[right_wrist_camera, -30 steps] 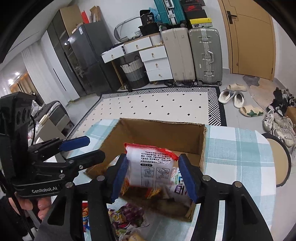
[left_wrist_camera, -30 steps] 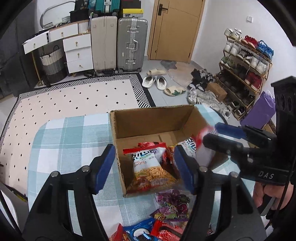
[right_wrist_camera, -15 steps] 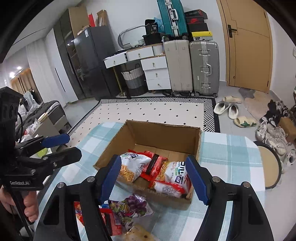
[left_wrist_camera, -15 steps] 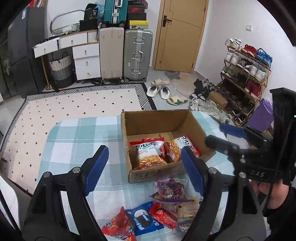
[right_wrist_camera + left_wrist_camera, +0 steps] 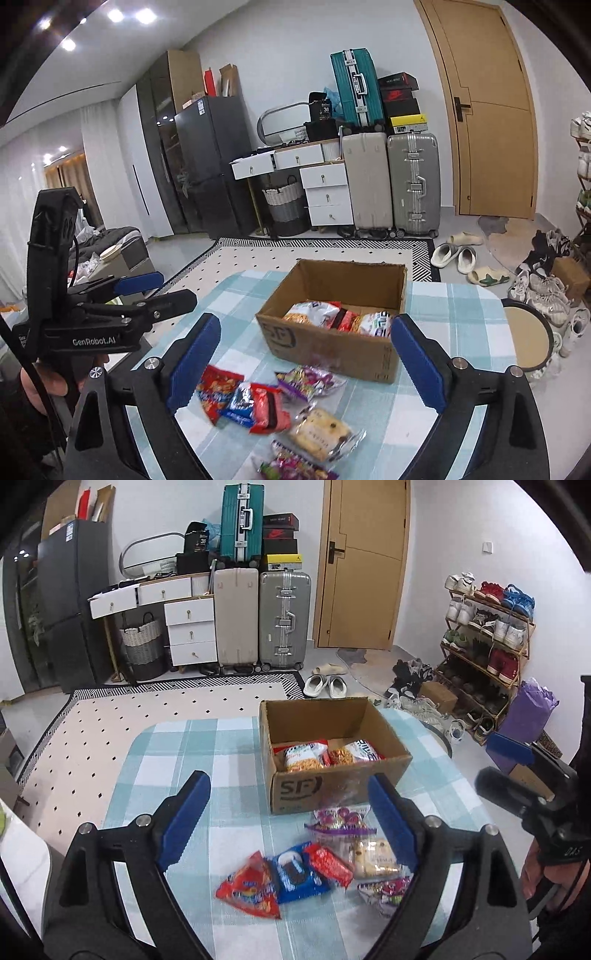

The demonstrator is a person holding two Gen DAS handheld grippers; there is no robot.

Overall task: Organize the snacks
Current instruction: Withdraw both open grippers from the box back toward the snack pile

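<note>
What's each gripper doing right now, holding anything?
Left gripper: jaws opening, nothing between them.
Right gripper: jaws opening, nothing held.

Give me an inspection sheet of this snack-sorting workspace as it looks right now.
Surface: table under a teal checked cloth.
Job's things: cardboard box holding several snack bags; loose packets in front of it, among them an orange-red chip bag, a blue cookie packet, a red packet, a clear biscuit pack and a purple candy bag.
Clutter: nothing seen.
Grippers: left hand-held gripper and right hand-held gripper, jaws opening, both empty.
Cables: thin black cable by the left unit.
Surroundings: suitcases, shoe rack, wooden door.
</note>
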